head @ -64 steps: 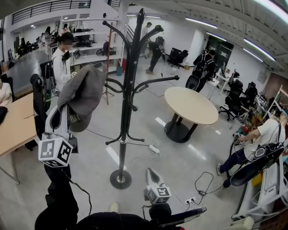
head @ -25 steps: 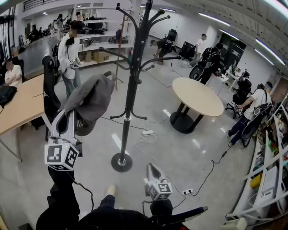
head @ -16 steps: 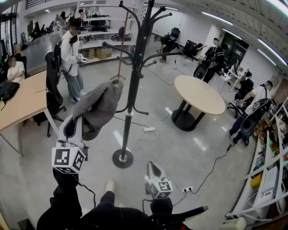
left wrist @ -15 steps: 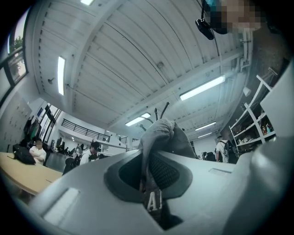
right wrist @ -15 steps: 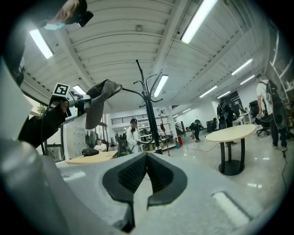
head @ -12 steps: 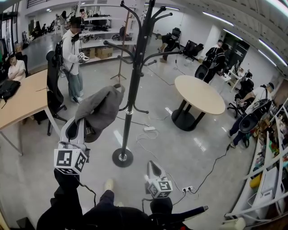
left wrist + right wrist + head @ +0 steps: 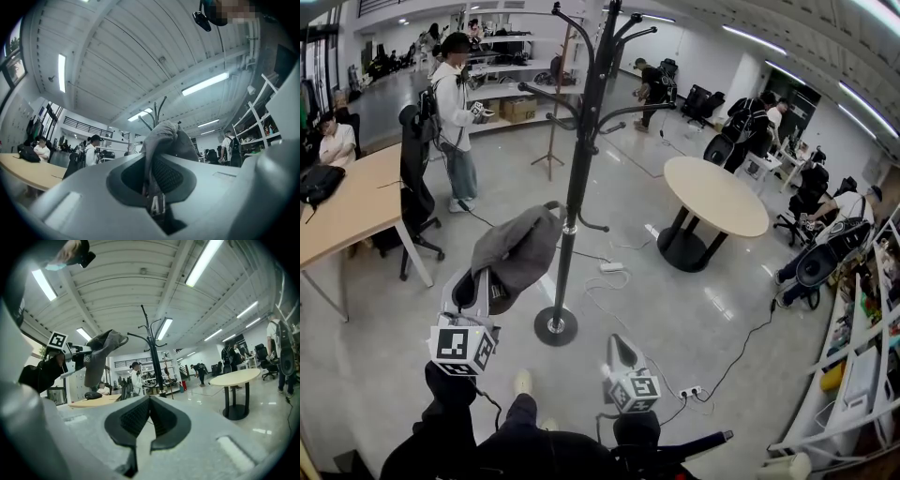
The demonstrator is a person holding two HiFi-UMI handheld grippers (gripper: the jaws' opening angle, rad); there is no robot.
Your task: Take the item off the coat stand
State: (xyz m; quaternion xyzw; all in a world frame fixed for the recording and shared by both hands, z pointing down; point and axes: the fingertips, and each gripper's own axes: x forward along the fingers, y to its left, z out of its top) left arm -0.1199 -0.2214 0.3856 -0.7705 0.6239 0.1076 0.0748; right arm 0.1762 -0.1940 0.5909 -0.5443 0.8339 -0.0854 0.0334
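— Where's the grey cap [image 7: 517, 251] now?
— Pinched in the left gripper [image 7: 490, 279]. Its fingers are nearly together on the cloth, and the cap droops over them, just left of the coat stand [image 7: 574, 178] pole, beside a low hook. Whether it touches that hook, I can't tell.
— And the right gripper [image 7: 617, 343]?
— Held low, right of the stand's base, fingers closed together on nothing.

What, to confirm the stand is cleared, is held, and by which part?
The left gripper pinches the grey fabric item by its lower edge; the right gripper is shut, empty.
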